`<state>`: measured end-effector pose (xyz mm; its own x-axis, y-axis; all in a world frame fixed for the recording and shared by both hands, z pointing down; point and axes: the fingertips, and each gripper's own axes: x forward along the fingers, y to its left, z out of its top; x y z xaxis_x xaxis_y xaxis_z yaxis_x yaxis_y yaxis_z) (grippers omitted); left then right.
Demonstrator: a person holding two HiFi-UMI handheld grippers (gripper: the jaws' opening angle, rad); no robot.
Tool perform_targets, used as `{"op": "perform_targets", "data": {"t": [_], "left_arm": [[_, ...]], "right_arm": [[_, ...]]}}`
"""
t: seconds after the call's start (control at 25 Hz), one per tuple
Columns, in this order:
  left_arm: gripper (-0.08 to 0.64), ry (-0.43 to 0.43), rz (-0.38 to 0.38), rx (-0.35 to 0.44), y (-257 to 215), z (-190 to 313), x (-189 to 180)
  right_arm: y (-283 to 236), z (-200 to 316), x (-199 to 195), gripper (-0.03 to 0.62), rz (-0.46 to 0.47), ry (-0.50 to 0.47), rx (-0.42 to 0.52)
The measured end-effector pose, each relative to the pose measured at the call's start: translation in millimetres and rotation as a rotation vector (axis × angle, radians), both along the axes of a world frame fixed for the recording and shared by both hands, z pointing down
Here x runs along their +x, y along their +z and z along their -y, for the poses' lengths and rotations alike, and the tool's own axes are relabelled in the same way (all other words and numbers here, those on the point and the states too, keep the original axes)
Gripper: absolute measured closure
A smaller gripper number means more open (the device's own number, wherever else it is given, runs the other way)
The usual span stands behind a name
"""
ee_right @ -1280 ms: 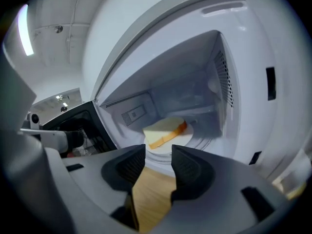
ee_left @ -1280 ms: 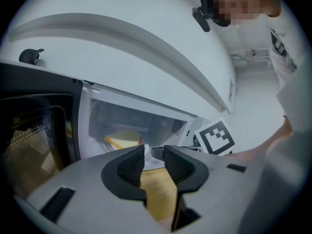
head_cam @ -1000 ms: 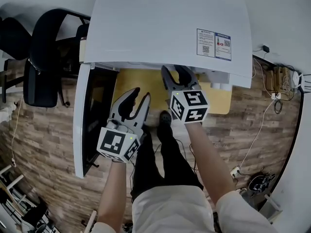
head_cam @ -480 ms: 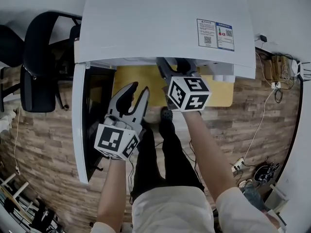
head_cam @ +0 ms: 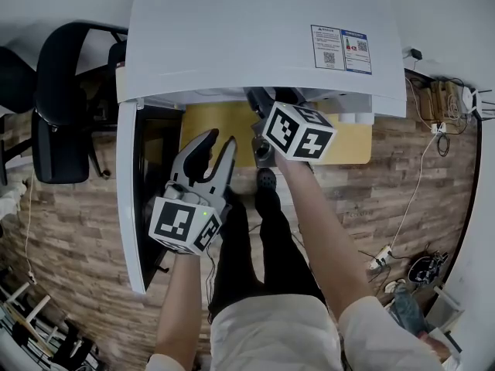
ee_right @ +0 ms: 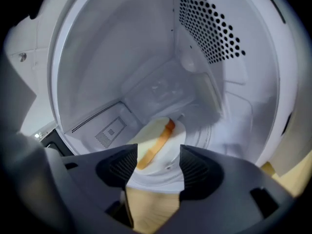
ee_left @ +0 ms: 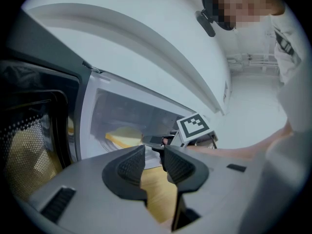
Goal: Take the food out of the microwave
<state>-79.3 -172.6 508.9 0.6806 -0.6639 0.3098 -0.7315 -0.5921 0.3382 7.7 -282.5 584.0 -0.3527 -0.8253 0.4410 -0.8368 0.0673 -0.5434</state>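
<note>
Far left: black office chair (head_cam: 58, 107) on the wood-pattern floor (head_cam: 69, 230), well apart from the work.

Microwave door (head_cam: 151, 184) is swung wide to the left, its white edge toward the person; the cavity mouth is unobstructed.

Left gripper (head_cam: 217, 144) hangs outside the white microwave (head_cam: 255, 37), just beside the door's inner face and above the yellow table (head_cam: 224, 126). Jaws stand a narrow gap apart – nothing between them.

Right gripper (ee_right: 158, 152) is at the cavity mouth, tips pointing in. Jaws are spread wider than the left pair and grip nothing; the near rim of a white plate (ee_right: 170, 162) shows in the gap, with the table edge below it.

Food: a bread slice (ee_right: 155, 139) lies flat on that plate on the cavity floor. In the right gripper view its long axis runs diagonally, near-left to far-right, with the orange-brown crust edge along the right side of the pale face. It is also visible from the left gripper view through the opening.

Clearance: the cavity walls stand well apart from the plate on all sides – perforated vent (ee_right: 209, 28) high on the right wall.

Right: printed label (head_cam: 340, 49) on the microwave top; cables (head_cam: 433, 137) on the floor beyond.
</note>
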Motion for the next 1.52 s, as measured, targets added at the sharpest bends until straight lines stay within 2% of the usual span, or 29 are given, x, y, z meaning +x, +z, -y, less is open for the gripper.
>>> {"op": "perform_targets", "data": {"t": [0.4,0.64,0.76,0.88,1.24,1.52], "left_arm": [[0.456,-0.012,-0.008,0.002,-4,1,-5],[0.456,-0.019,-0.004,0.006,-5,1,-6],[0.456,-0.017,-0.003,0.004,-5,0,-5],[0.456,-0.019,-0.005,0.002,-5,0,-4],[0.456,-0.021,-0.004,0.002,-5,1,-6],[0.456,-0.028,-0.002,-0.004,-4,2,-8]], "right_arm": [[-1,3,1,0.342,0.181,0.126,-0.042],[-5,5,7,0.344,0.391,0.239,-0.068],[-5,7,11,0.350,0.463,0.291,-0.082],[-2,6,16,0.374,0.513,0.342,-0.107],[1,6,11,0.377,0.608,0.407,-0.147],[10,6,10,0.471,0.668,0.448,-0.183]]}}
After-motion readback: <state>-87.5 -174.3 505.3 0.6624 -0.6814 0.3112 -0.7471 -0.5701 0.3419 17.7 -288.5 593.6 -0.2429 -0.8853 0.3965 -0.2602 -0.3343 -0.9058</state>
